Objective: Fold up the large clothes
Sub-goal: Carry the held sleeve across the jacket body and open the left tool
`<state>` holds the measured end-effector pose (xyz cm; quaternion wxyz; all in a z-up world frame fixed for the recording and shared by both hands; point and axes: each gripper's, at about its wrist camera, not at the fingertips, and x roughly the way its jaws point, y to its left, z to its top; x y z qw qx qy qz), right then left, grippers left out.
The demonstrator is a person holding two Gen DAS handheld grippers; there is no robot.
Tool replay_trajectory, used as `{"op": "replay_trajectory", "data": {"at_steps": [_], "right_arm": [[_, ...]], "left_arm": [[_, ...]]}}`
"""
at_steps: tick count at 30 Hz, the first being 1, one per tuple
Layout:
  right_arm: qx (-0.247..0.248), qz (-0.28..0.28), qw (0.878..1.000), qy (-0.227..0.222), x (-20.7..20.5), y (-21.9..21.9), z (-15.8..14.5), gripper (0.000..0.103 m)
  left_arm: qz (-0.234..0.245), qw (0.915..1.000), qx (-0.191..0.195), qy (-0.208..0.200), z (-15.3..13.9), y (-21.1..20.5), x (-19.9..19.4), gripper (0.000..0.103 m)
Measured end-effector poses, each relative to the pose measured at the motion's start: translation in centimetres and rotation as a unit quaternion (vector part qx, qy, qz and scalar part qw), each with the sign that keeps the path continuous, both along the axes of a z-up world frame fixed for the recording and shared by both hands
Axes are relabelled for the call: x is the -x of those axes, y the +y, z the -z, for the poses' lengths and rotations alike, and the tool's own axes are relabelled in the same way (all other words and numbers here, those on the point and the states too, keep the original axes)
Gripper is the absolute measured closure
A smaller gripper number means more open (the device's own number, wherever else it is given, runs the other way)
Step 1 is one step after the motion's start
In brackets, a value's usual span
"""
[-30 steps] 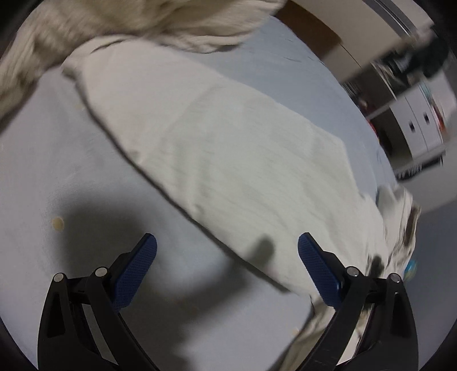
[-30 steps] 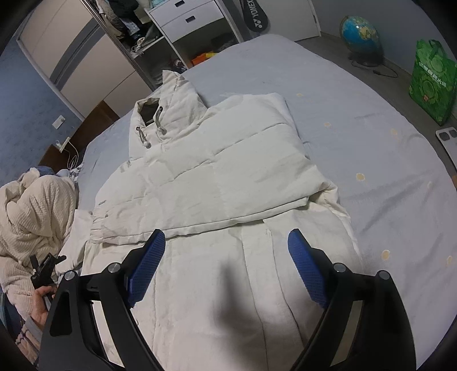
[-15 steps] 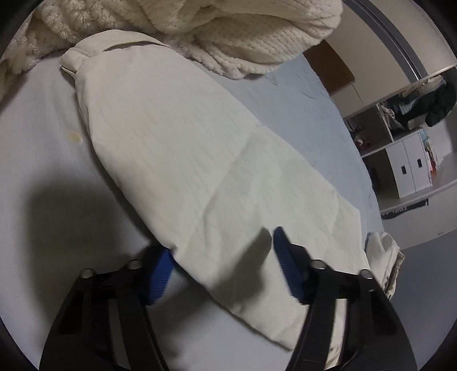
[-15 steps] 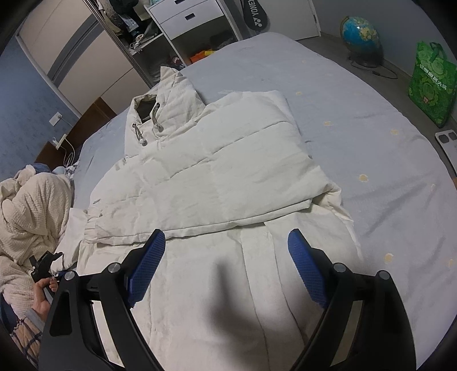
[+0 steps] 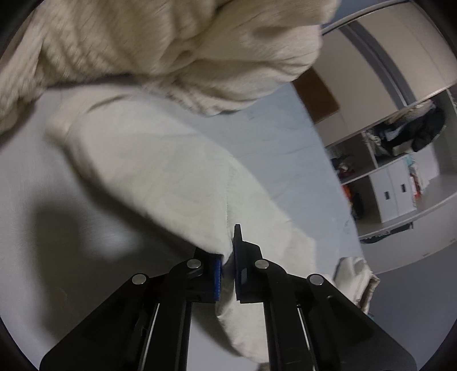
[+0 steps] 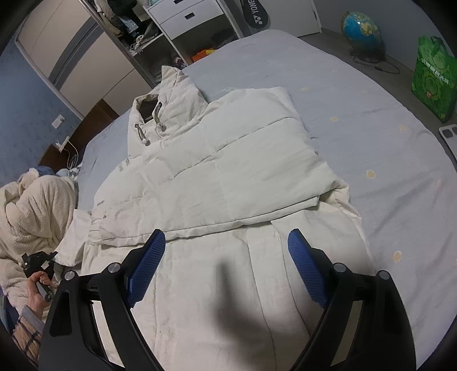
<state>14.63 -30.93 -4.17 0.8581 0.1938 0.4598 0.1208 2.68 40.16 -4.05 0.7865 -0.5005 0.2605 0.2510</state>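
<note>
A large cream puffer jacket [image 6: 217, 177] with a hood lies flat on the grey-blue bed [image 6: 371, 142]; one sleeve is folded across its chest. My right gripper [image 6: 225, 251] is open and empty, hovering over the jacket's lower body. In the left wrist view my left gripper [image 5: 227, 256] is shut on the edge of the jacket's other sleeve [image 5: 160, 171], which stretches away to its cuff at the upper left. The left gripper also shows in the right wrist view [image 6: 38, 264], held in a hand at the jacket's left side.
A cream knitted garment [image 5: 171, 48] lies bunched just beyond the sleeve cuff; it also shows in the right wrist view [image 6: 31, 211]. White drawers and shelves [image 6: 188, 20] stand past the bed's far edge. A globe [image 6: 361, 28] and a green bag [image 6: 431, 77] sit on the floor at the right.
My left gripper has moved down onto the sleeve and closed on its edge; it was open a second ago. The right gripper has stayed open over the jacket.
</note>
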Motion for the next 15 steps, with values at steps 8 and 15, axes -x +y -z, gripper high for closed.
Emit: {"op": "replay_trajectory", "data": {"at_steps": [8, 15], "right_arm": [[-0.015, 0.003, 1.000, -0.004, 0.3, -0.3, -0.2, 0.019], [-0.025, 0.007, 1.000, -0.005, 0.5, -0.6, -0.4, 0.019]], "left_arm": [[0.063, 0.9951, -0.048, -0.060, -6.4, -4.8, -1.9, 0.098], [0.154, 0.9784, -0.117, -0.073, -10.1, -11.4, -5.3, 0.099]]}}
